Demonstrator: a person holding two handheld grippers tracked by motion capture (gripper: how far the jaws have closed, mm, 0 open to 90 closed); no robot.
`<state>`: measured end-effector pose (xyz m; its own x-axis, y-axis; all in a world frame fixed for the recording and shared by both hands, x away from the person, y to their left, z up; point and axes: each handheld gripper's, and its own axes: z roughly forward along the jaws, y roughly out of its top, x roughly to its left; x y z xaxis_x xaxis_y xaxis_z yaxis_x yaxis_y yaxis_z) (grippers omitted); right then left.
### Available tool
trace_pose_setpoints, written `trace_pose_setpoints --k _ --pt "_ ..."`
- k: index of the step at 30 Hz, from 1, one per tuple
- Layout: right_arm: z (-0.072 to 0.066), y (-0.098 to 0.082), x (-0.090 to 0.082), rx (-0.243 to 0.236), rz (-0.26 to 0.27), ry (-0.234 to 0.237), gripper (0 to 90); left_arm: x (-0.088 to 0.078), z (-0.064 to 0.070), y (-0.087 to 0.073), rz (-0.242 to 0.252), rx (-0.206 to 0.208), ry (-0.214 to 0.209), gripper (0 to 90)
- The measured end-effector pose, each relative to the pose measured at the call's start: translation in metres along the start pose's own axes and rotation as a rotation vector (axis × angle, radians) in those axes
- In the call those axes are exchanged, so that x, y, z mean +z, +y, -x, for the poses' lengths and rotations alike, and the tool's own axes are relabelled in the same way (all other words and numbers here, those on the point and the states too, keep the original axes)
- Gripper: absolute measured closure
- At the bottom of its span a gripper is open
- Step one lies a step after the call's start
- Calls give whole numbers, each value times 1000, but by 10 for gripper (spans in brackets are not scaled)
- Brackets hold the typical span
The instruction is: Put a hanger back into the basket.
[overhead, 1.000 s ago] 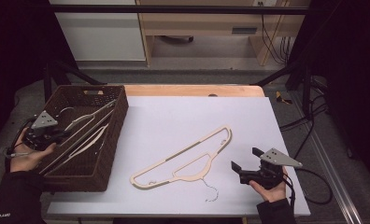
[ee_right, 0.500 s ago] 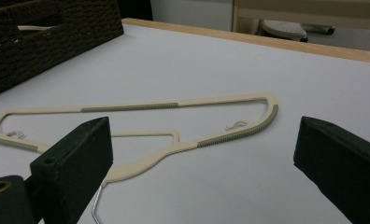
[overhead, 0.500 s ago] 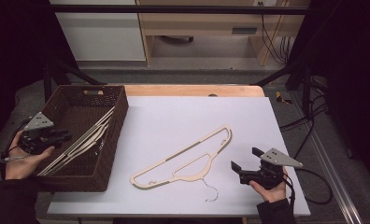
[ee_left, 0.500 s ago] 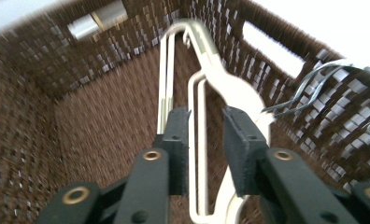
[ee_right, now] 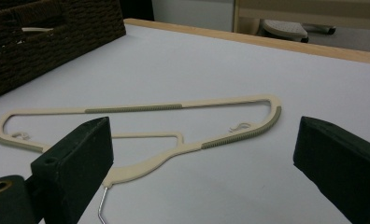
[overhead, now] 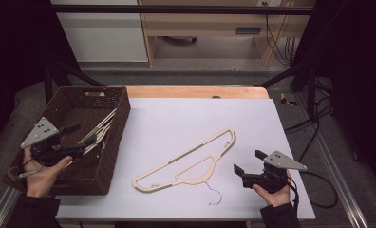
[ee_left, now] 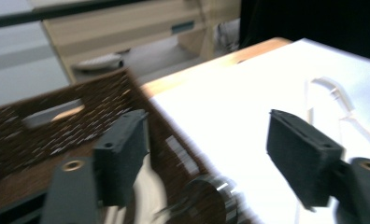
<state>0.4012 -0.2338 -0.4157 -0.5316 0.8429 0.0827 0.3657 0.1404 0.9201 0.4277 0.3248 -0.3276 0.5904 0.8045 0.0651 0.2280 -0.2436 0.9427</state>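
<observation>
While hangers point(overhead: 97, 134) are lying in the basket point(overhead: 111, 164), I'm spreading the left gripper point(overhead: 84, 134), empty; right gripper point(overhead: 249, 162), spread, is facing the last hanger point(overhead: 186, 159).

High view: fixed overhead, facing forward-down, covers whole table point(overhead: 186, 118). Left gripper view: close, blurred, over basket point(ee_left: 43, 135) rim. Right gripper view: low, near hanger point(ee_right: 141, 135). All share hanger, basket.

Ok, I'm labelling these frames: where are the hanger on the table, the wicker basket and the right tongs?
hanger point(overhead: 186, 159): high view, long straight bar.
wicker basket point(overhead: 121, 122): high view, right wall.
right tongs point(overhead: 247, 163): high view, between the fingertips.
</observation>
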Motion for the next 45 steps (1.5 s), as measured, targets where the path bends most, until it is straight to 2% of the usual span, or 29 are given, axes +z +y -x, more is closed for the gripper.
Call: trace_pose_setpoints --k 3,8,10,13,17,19,24,30,35,38,43,45 --pt "-1 0 0 1 0 1 53 7 19 2 17 26 -7 157" --pt "-2 1 0 -6 -8 8 53 24 54 5 34 28 -61 99" --pt "-3 1 1 -6 -8 9 53 30 62 4 30 14 -83 86" --pt "-5 1 2 0 -14 14 53 42 77 -2 14 3 -125 79" --pt "-6 0 3 -4 -21 16 54 57 97 -16 -15 29 -166 79" --pt "-7 0 3 -1 -23 15 55 62 103 -22 -23 28 -185 80" --pt "-11 -2 8 -3 -48 24 56 70 113 -38 -36 14 -206 81" --pt "-19 -3 13 -4 -69 43 63 81 121 -58 -93 -15 -234 88" --pt "-27 -5 19 -10 -97 62 70 89 127 -67 -139 -4 -265 89" --pt "-31 -7 24 0 -115 77 77 94 127 -73 -164 -5 -269 89" --pt "-37 -11 32 0 -149 74 110 96 125 -75 -168 -27 -271 88" --pt "-40 -14 36 3 -170 76 124 97 125 -76 -169 -22 -264 88"
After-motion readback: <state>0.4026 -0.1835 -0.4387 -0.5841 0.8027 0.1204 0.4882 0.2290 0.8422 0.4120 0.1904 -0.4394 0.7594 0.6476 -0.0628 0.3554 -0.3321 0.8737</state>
